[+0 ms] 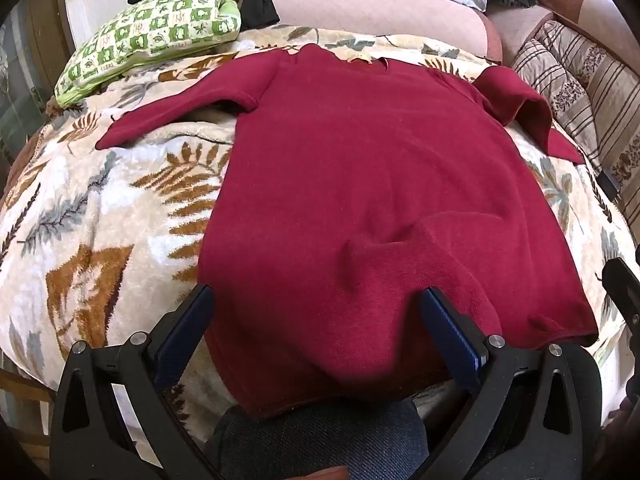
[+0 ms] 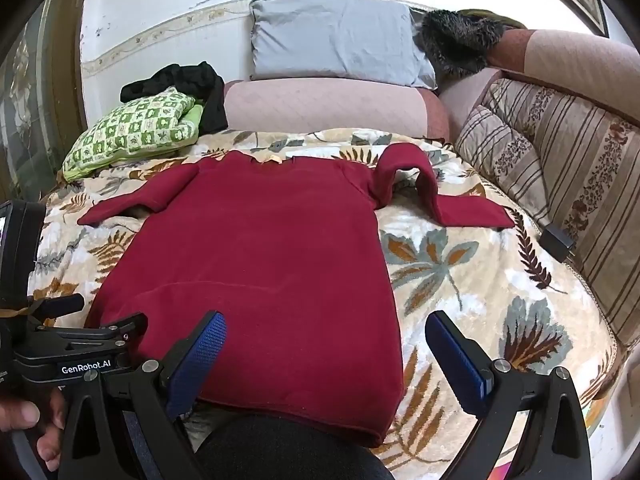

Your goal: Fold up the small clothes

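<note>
The red sweater lies flat for folding; both the left claw and right claw gape wide over its hem at the bed's near edge.

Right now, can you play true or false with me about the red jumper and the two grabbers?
1. The dark red fleece sweater lies spread flat on the leaf-patterned plush blanket. True.
2. The right gripper is clamped on the sweater. False: its jaws stand wide open, gripping nothing.
3. The left gripper is open, with the sweater's hem between its fingers. True.
4. A green-and-white checked cushion sits behind the sweater's left sleeve. True.
5. Both sleeves lie flat and straight. False: the right sleeve arches up in a hump.
6. The grey pillow lies on top of the sweater. False: it leans against the wall behind.
</note>
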Tool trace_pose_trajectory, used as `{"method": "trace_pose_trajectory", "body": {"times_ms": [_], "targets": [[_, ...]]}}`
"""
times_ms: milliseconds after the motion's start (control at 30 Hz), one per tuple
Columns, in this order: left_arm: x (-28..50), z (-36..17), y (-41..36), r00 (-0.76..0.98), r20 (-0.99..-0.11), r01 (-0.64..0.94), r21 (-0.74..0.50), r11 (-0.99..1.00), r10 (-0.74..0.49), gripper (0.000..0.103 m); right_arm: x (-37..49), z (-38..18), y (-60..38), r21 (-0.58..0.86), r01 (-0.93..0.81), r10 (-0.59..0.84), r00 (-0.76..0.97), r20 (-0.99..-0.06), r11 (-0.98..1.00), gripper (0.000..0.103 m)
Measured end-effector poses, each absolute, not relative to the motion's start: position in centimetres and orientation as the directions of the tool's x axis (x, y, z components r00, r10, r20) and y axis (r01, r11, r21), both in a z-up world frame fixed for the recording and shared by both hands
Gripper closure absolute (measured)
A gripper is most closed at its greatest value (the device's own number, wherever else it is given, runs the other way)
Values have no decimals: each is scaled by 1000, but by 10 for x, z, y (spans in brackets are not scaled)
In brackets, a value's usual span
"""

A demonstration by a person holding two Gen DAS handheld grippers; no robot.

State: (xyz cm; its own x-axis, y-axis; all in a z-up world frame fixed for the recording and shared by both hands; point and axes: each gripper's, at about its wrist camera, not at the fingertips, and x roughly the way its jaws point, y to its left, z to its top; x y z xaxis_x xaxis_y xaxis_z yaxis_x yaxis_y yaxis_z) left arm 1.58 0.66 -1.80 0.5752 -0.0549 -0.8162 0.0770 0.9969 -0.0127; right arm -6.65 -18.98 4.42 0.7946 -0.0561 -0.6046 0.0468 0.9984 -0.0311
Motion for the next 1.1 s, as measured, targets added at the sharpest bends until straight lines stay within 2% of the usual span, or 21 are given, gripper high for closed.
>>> {"method": "trace_pose_trajectory", "body": {"times_ms": [833, 1100], "targets": [[18, -20, 16, 553, -830, 53, -52, 997, -73, 0, -61, 39, -190, -86, 42, -87, 766, -636, 995, 4], [18, -22, 16, 548, -833, 53, -57, 997, -77, 0, -62, 40, -187, -65, 42, -73, 801, -594, 997, 4]]}}
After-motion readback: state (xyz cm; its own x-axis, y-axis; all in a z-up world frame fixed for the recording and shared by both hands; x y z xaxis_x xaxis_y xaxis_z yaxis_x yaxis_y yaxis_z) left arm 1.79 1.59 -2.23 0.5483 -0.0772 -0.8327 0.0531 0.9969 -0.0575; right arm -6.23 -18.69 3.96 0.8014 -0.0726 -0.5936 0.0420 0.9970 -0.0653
